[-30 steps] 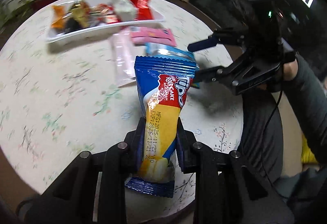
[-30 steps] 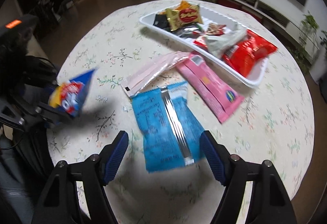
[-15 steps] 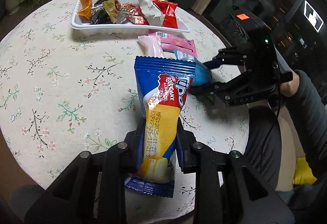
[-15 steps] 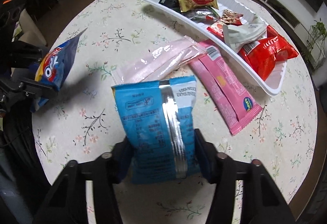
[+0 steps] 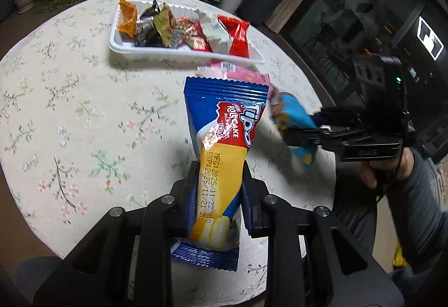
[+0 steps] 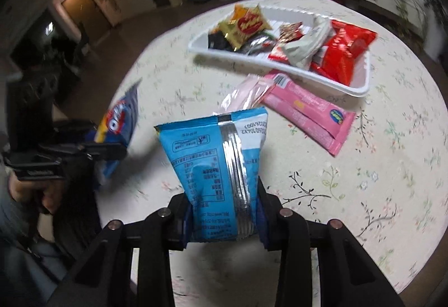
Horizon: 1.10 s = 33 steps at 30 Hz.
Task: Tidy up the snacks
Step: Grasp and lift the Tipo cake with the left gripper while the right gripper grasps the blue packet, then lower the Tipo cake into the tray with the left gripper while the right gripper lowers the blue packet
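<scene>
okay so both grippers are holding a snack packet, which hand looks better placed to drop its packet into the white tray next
Probably the right gripper. Its light blue packet is lifted clear, near the white tray's emptier end beyond the pink packets. The left gripper holds the roll cake packet farther back.

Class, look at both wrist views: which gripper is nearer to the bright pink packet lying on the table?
Right. The right gripper, shut on the light blue packet, hangs just short of the bright pink packet. The left gripper, holding the blue and yellow cake packet, sits farther back.

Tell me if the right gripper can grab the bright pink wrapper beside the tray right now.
Probably not: the right gripper is shut on the light blue snack bag, though the bright pink wrapper lies uncovered.
</scene>
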Each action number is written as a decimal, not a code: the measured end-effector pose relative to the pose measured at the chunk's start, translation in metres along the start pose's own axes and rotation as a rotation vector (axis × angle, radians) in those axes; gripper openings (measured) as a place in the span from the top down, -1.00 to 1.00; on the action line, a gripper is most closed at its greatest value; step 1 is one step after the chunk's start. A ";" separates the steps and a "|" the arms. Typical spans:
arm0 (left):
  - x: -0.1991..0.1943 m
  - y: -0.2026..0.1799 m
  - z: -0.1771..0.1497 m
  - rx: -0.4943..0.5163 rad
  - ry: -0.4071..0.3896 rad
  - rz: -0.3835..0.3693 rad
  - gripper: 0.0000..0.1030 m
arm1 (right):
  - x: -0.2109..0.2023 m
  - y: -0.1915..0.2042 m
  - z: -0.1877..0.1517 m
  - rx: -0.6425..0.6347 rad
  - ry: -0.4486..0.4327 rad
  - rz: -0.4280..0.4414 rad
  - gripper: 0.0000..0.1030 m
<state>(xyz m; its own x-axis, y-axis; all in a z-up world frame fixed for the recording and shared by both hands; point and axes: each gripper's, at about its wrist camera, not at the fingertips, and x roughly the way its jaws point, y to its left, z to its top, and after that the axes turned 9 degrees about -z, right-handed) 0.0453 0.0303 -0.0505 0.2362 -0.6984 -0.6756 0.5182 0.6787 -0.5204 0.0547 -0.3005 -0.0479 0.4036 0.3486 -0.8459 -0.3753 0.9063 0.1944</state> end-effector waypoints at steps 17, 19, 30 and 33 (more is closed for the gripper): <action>-0.022 0.014 0.125 0.028 -0.137 0.074 0.54 | -0.070 -0.099 0.049 0.464 -0.261 -0.051 0.26; -0.019 0.017 0.142 0.019 -0.152 0.080 0.54 | -0.071 -0.100 0.062 0.469 -0.273 -0.046 0.26; 0.047 0.032 0.207 0.014 -0.114 0.186 0.54 | -0.030 -0.066 0.162 0.346 -0.246 -0.064 0.26; 0.069 0.033 0.212 0.024 -0.096 0.193 0.54 | -0.005 -0.067 0.181 0.343 -0.216 -0.091 0.26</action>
<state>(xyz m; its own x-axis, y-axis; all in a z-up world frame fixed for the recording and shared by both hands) 0.2531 -0.0434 -0.0033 0.4098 -0.5749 -0.7082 0.4744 0.7974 -0.3728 0.2288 -0.3194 0.0333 0.6016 0.2724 -0.7509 -0.0450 0.9501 0.3086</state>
